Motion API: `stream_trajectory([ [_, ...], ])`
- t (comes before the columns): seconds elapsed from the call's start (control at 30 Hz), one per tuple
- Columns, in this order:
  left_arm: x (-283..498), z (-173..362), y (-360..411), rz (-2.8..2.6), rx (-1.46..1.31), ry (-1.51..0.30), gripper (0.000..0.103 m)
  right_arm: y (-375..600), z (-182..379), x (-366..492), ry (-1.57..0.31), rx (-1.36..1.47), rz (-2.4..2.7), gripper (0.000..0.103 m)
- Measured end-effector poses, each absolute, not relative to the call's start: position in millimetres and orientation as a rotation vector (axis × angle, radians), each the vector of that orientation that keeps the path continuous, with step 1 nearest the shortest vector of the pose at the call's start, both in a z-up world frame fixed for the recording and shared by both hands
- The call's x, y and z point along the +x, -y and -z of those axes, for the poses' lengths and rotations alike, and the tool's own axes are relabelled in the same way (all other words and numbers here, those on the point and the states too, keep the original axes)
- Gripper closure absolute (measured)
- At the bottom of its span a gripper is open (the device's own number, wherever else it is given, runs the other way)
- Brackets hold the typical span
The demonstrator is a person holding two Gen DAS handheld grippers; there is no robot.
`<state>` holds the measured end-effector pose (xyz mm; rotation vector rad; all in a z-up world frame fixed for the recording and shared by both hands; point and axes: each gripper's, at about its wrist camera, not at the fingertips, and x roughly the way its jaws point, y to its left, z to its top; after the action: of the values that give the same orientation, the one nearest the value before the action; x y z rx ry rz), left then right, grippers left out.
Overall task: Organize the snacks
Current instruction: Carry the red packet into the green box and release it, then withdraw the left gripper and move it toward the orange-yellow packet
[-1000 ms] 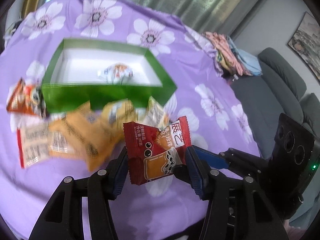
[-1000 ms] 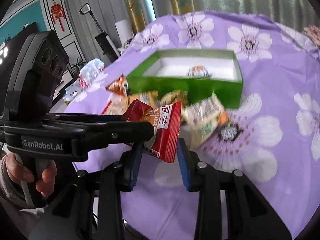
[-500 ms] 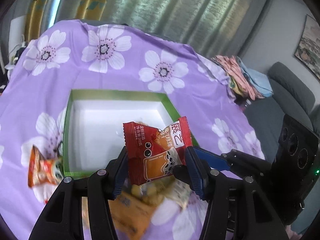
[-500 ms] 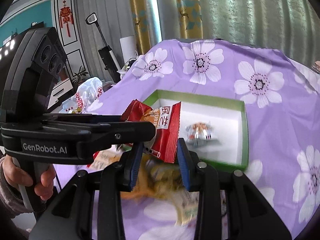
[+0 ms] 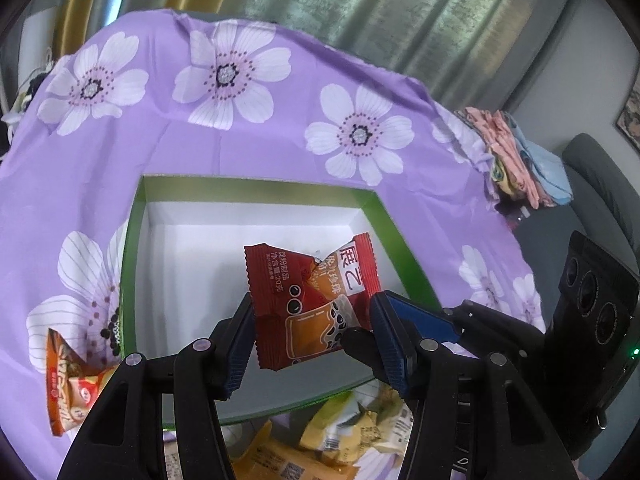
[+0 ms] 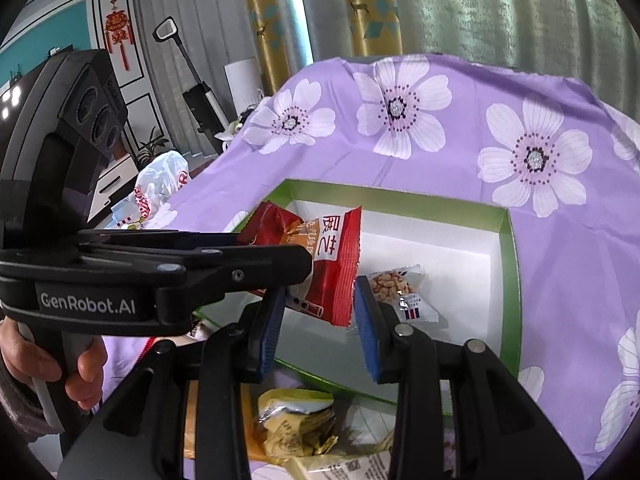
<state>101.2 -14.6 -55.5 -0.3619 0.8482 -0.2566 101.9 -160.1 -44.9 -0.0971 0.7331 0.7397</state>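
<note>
Right now the red snack packet (image 5: 304, 280) is held up in the air over the open green box (image 5: 132, 280), above its white floor and not touching it. The left tongs (image 5: 312, 304) are only a little way open and are closed on the packet across its width. The right tongs (image 6: 320, 292) are also only a little way open, and the packet's bottom edge looks pinched between the blue pads. Trouble could come if the two tongs are pulled apart while both are gripping, because the thin wrapper might be torn. If one side is let go much sooner than the other, the packet might swing and be dropped on the green rim or out on the purple cloth (image 5: 240, 136). It might also be dropped on top of the peanut packet (image 6: 396, 288) that lies in the box. Counted up: two tongs, one box, one red packet, one peanut packet, one orange packet (image 5: 68, 384) beside the box, and a heap of yellow packets (image 6: 296, 424) in front of it, at least three, though the heap cannot be counted fully.
</note>
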Motion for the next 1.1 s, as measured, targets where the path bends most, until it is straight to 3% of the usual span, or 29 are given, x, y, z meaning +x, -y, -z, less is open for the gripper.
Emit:
stream_trajectory([
  [0.2, 107, 66, 13, 0.251, -0.375, -0.882, 0.047, 155, 54, 108, -0.763, -0.116, -0.717, 0.062],
  [0.3, 105, 66, 12, 0.239, -0.374, -0.884, 0.021, 155, 55, 105, -0.759, -0.132, -0.689, 0.049],
  [0.33, 103, 65, 11, 0.232, -0.371, -0.876, 0.019, 156, 55, 103, -0.757, -0.135, -0.682, 0.047],
  [0.7, 60, 40, 2, 0.186, -0.34, -0.841, 0.009, 173, 26, 65, -0.678, -0.187, -0.575, 0.014],
  [0.93, 17, 23, 1, 0.199, -0.341, -0.803, 0.009, 185, 8, 30, -0.645, -0.185, -0.539, 0.012],
  [1.0, 7, 21, 2, 0.2, -0.349, -0.794, 0.009, 189, 5, 19, -0.631, -0.187, -0.529, 0.003],
  [1.1, -9, 19, 5, 0.204, -0.346, -0.791, 0.001, 193, 0, 3, -0.608, -0.18, -0.518, 0.002],
])
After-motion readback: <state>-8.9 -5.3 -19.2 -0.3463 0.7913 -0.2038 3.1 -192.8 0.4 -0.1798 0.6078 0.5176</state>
